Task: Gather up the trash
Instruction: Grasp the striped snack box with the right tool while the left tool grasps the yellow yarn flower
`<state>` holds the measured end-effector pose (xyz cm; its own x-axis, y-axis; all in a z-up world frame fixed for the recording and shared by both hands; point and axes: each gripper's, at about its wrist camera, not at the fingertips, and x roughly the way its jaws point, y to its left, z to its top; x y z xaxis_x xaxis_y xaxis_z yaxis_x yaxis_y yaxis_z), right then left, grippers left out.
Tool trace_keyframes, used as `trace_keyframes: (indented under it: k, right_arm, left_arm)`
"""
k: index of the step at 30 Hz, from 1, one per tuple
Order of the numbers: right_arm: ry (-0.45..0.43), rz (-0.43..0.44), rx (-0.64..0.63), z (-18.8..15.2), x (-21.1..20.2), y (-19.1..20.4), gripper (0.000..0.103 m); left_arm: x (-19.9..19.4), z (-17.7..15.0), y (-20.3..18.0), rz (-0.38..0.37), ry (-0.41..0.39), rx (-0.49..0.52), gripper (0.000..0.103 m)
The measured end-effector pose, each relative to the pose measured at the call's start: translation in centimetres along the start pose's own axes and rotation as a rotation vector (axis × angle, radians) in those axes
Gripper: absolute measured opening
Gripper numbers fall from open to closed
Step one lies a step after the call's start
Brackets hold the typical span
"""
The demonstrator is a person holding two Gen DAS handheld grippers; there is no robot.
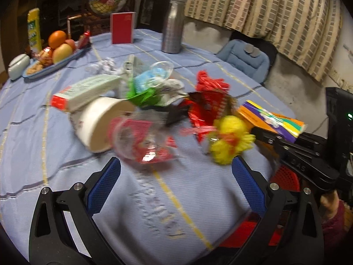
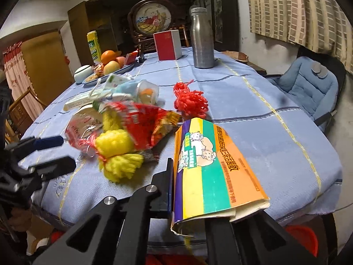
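My right gripper is shut on a flattened carton striped purple, yellow, green and orange, held over the table's near edge; the carton hides one finger. From the left wrist view that carton sticks out of the right gripper. My left gripper stands open above the blue tablecloth with nothing between its blue pads. Just beyond it lies the trash pile: a clear plastic cup with red wrapping, a tipped white paper bowl, a yellow tassel, a red snack bag.
A long white and red box, green wrapping and a red tassel lie further back. A metal bottle, a red box and a fruit tray stand at the far side. A blue-cushioned chair is right; a red basket sits below the edge.
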<state>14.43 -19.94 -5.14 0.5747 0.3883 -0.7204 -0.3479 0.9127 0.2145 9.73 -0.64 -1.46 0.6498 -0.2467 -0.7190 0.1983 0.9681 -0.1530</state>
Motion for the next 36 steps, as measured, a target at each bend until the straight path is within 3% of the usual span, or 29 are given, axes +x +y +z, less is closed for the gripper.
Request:
trace_keyframes:
  k: [7, 10, 12, 14, 17, 25, 31, 34, 36]
  right_arm:
    - [-0.024, 0.015, 0.057, -0.1, -1.1, -1.9, 0.008]
    - [-0.043, 0.015, 0.077, -0.2, -2.1, -2.7, 0.008]
    - [-0.052, 0.006, 0.090, -0.3, -2.7, -3.1, 0.008]
    - [-0.060, 0.001, 0.101, -0.4, -3.3, -3.6, 0.008]
    - [-0.073, 0.000, 0.115, -0.4, -4.1, -4.1, 0.008]
    - [-0.097, 0.017, 0.139, -0.9, -6.0, -4.5, 0.008]
    - [-0.080, 0.025, 0.147, -1.3, -6.1, -4.2, 0.008]
    - [-0.085, 0.025, 0.127, -1.2, -6.5, -3.8, 0.008]
    - [-0.084, 0.031, 0.122, -1.2, -6.4, -3.6, 0.008]
  left_arm:
    - [1.7, 0.8, -3.3, -0.085, 0.009, 0.072, 0.095]
    - [2.8, 1.3, -4.3, -0.126, 0.015, 0.076, 0.083]
    - [3.4, 1.6, -4.6, -0.135, 0.016, 0.080, 0.070]
    - [4.2, 1.8, -4.7, -0.126, 0.021, 0.085, 0.049]
    - [3.9, 1.5, -4.1, -0.127, 0.017, 0.061, 0.043]
    - [-0.7, 0.3, -2.2, -0.125, -0.036, 0.035, 0.041]
    - [-0.7, -0.1, -0.9, -0.080, -0.028, -0.004, 0.042]
    - [-2.3, -0.6, 0.1, -0.040, -0.078, -0.014, 0.045]
    - [-3.0, -1.1, 0.5, -0.010, -0.091, -0.014, 0.055]
